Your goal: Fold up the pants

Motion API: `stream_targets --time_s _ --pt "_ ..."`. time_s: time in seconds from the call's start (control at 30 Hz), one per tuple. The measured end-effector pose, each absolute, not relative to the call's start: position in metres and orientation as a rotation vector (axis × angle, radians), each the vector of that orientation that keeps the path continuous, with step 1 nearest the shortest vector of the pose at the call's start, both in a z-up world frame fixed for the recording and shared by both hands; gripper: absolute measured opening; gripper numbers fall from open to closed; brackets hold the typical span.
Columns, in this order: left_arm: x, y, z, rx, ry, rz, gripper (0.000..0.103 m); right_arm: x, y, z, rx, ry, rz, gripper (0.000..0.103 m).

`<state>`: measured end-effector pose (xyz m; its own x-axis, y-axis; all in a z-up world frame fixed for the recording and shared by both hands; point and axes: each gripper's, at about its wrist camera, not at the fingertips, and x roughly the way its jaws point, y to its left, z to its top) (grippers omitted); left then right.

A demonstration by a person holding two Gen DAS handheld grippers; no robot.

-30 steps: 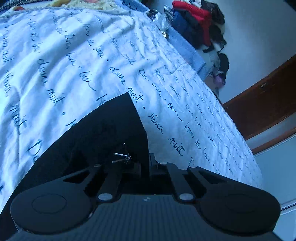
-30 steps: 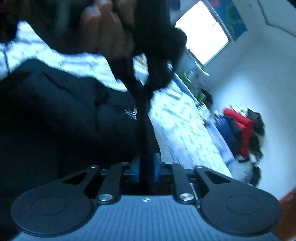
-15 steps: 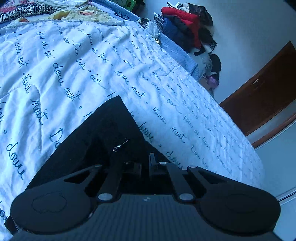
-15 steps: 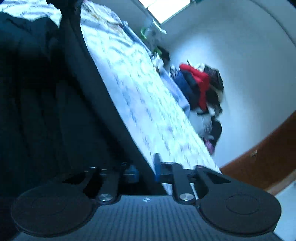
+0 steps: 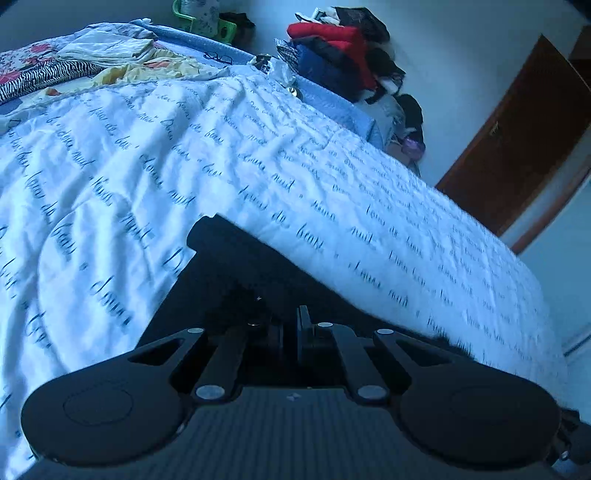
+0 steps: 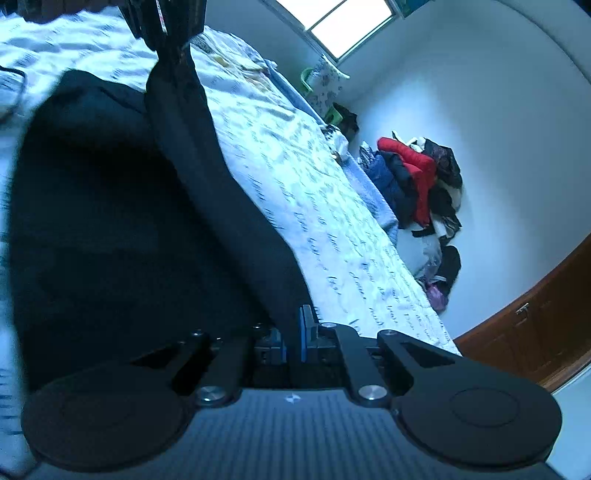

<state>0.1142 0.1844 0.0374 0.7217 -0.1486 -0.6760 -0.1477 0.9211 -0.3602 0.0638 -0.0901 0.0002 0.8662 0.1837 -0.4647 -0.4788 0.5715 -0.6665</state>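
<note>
Item: black pants [image 5: 236,280], lying on a bed under a white quilt [image 5: 110,177] printed with dark cursive script. In the left wrist view one dark corner of the garment reached up onto the quilt, the rest running back beneath the tool. In the right wrist view the pants [image 6: 110,221] filled the left half of the picture as a dark mass, with a taut band of the same cloth stretched from the top edge down to the tool.

Left gripper [image 5: 291,332]: fingers pinched together on the black fabric at its near edge; no gap visible between them.

Right gripper [image 6: 293,336]: blue-padded fingers drawn in on the lower end of the stretched band; the jaws had just been closing, cloth between them.

Upper end of the band: held by a dark object at the top of the right wrist view; what it was could not be told.

Surroundings: heap of clothes [image 6: 413,177], red and dark blue among them, against the pale wall beyond the bed. Brown wooden door [image 5: 524,125] to the right. Bright window [image 6: 343,26] above. Folded linens [image 5: 107,48] and a zebra-striped cloth [image 5: 44,75] at the bed's far end.
</note>
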Motion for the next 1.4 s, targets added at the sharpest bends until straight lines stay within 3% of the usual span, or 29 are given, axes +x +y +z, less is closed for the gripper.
stream_targets --time_s 0.37,0.87,0.93,1.17,1.23,1.3,1.4 --pt "0.066 0.197 0.017 -0.34 0.83 0.014 0.011 0.001 -0.077 -0.018 -0.84 0.461 0.49 0.007" --pt "0.063 0.193 -0.006 -0.275 0.869 0.071 0.015 -0.026 -0.068 -0.031 -0.806 0.503 0.507 0.007" --pt "0.061 0.188 -0.004 -0.227 0.858 0.085 0.022 -0.028 -0.067 -0.033 -0.807 0.504 0.493 0.007" --pt "0.055 0.189 0.005 -0.218 0.862 0.106 0.03 -0.037 -0.073 -0.032 -0.739 0.496 0.443 0.012" --pt "0.053 0.186 0.01 -0.187 0.858 0.142 0.042 -0.039 -0.078 -0.029 -0.709 0.51 0.433 0.019" --pt "0.048 0.183 0.016 -0.147 0.844 0.192 0.043 -0.044 -0.09 -0.023 -0.664 0.532 0.432 0.026" --pt "0.039 0.174 0.028 -0.105 0.786 0.256 0.044 -0.052 -0.118 -0.011 -0.551 0.6 0.481 0.027"
